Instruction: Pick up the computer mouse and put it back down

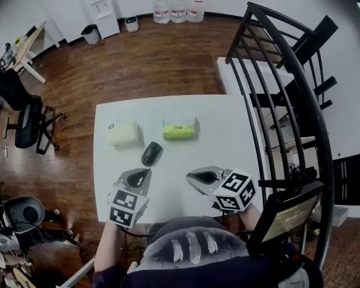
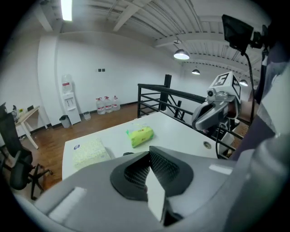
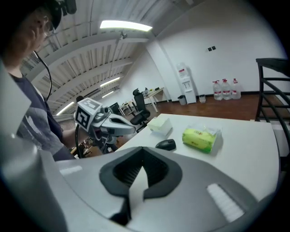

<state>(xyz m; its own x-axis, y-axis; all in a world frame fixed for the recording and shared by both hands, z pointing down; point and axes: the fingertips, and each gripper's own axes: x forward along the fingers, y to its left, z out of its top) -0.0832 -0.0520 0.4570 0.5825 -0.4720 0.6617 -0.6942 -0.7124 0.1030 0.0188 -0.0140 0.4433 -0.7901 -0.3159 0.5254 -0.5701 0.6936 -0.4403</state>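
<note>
Open-plan office, upper level. Dark wood floor (image 1: pixel 163 62); white walls; exposed ceiling with strip light (image 3: pixel 126 26) and pendant lamp (image 2: pixel 181 55). White work table (image 1: pixel 225 146); black swivel chair (image 1: pixel 25 124); trestle desk (image 1: pixel 28 45) by the wall. Water dispenser (image 1: pixel 103 16), spare water bottles (image 1: pixel 178 10), waste bin (image 1: pixel 90 34). Black metal railing (image 1: pixel 274 67) along one side.

Head view: overhead, steeply down on worktop (image 1: pixel 230 129). Left gripper view and right gripper view: low, close, looking across it from near edge. All share mouse (image 1: pixel 151 153) and green pack (image 1: pixel 179 128).
</note>
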